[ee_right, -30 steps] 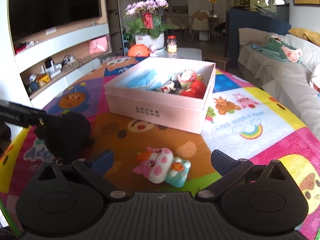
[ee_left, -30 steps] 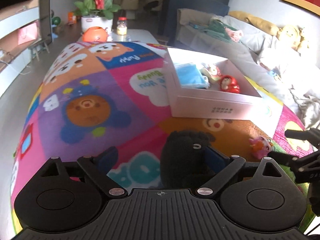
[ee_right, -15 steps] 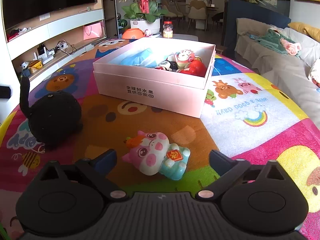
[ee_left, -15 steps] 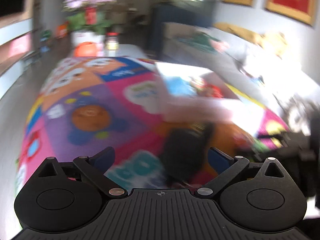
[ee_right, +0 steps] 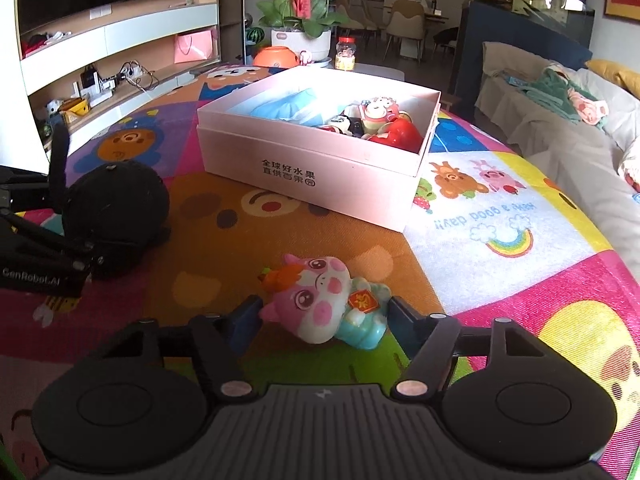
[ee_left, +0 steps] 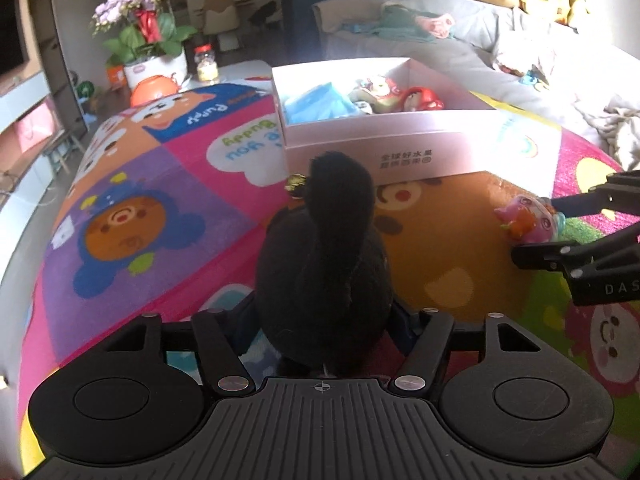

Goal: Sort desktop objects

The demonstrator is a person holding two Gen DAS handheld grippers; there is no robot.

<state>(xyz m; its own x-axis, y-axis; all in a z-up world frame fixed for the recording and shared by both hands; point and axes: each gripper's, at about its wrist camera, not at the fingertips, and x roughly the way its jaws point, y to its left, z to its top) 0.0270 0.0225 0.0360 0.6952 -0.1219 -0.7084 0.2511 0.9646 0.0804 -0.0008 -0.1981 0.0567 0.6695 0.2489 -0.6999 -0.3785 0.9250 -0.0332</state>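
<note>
Since a second ago both grippers have narrowed from wide open around their toys, and the left one has come down over the black plush, which was just ahead of it then.

The pink box (ee_right: 316, 168) stands on the colourful play mat (ee_right: 500, 240), open-topped, already holding a blue packet (ee_right: 288, 108) and several small figurines (ee_right: 380, 120). Beyond the box are a pot of pink orchids (ee_right: 300, 4), an orange bowl (ee_right: 276, 56) and a jar (ee_right: 345, 54); to the right of the box runs a sofa (ee_right: 560, 132) strewn with cloths.

The black plush toy (ee_left: 324, 264) sits on the mat in front of the box's near wall, between the fingers of the left gripper (ee_left: 322, 320). Its jaws are closing and the fingers lie against the plush's sides, though how firmly they press cannot be told.

The pink pig figurine (ee_right: 324, 304) lies on its side on the mat, in front of the box's near right corner and well apart from it. The right gripper (ee_right: 322, 322) is closing around it, its blue pads (ee_right: 246, 320) touching or almost touching both ends.
</note>
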